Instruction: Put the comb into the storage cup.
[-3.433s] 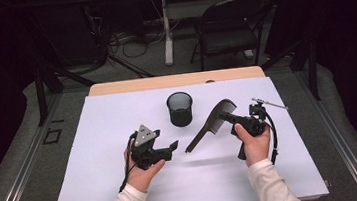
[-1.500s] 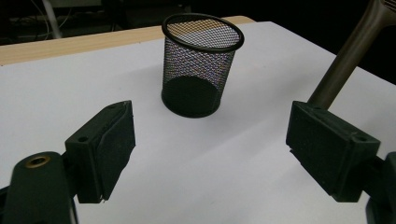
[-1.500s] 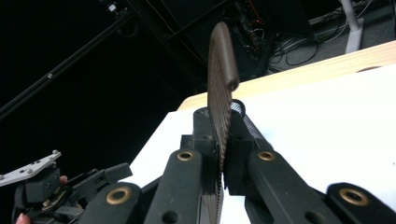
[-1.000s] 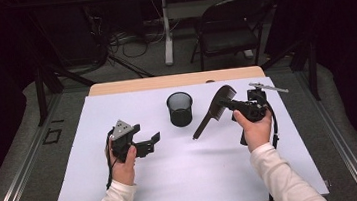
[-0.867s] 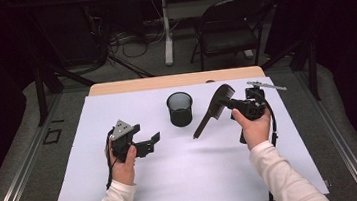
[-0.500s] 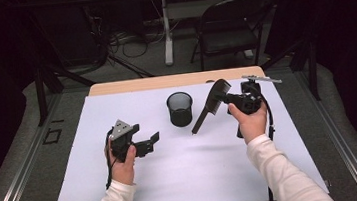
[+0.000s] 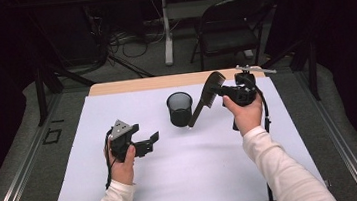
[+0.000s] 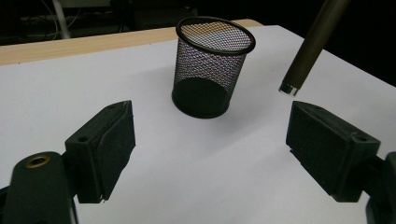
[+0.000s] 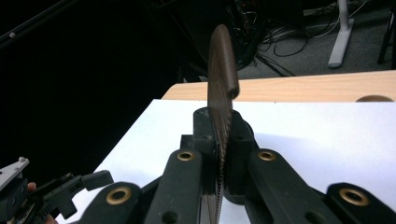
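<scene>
Nearest the person, the left gripper (image 7: 145,140) hovers low over the white table cover (image 7: 175,181) with its jaws spread wide and nothing between them; in the left gripper view they frame the cup from either side. Farther along, the right gripper (image 7: 226,91) is lifted above the table, its jaws clamped tight on the toothed end of a dark hairbrush (image 7: 205,100), whose round handle slants down toward the mesh cup (image 7: 180,109). The handle's tip (image 8: 289,88) hangs just beside the cup's rim, outside it and off the surface. As I judge it, the pickup is done and the carry is nearly over; what is left is bringing the handle over the opening and lowering it in. In the right gripper view the brush is edge-on and its lower part is cut off, so the handle stays hidden there, and the dark room beyond the table is hard to make out
</scene>
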A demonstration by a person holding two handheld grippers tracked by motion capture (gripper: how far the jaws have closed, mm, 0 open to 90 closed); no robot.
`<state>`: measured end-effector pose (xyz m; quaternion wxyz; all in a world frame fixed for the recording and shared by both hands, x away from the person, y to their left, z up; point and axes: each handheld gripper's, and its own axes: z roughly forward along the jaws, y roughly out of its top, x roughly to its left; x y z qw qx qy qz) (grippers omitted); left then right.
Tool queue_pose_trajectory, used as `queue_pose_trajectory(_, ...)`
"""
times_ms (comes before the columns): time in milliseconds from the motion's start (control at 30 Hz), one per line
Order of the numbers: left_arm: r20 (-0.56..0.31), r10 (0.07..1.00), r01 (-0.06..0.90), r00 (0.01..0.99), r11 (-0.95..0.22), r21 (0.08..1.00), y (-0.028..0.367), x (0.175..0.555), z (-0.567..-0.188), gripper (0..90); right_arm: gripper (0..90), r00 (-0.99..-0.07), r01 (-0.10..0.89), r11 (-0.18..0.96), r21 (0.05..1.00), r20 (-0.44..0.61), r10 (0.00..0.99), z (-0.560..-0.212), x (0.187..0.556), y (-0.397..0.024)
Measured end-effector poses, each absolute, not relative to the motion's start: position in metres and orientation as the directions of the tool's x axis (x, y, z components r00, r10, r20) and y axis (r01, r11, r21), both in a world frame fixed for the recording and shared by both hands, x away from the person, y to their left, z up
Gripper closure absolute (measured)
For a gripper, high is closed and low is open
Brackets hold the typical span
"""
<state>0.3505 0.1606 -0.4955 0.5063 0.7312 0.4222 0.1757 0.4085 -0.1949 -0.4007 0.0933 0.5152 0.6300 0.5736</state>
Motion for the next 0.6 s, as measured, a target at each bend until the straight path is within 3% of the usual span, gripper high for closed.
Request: queue_pose_trajectory(600,-0.175,0.796,0.440,0.579,-0.125,0.889,0.162,0.351,-0.495,15.8,86.5,-0.449,0.511,-0.192,0.838,0.450,0.772,-0.375,0.420,-0.191)
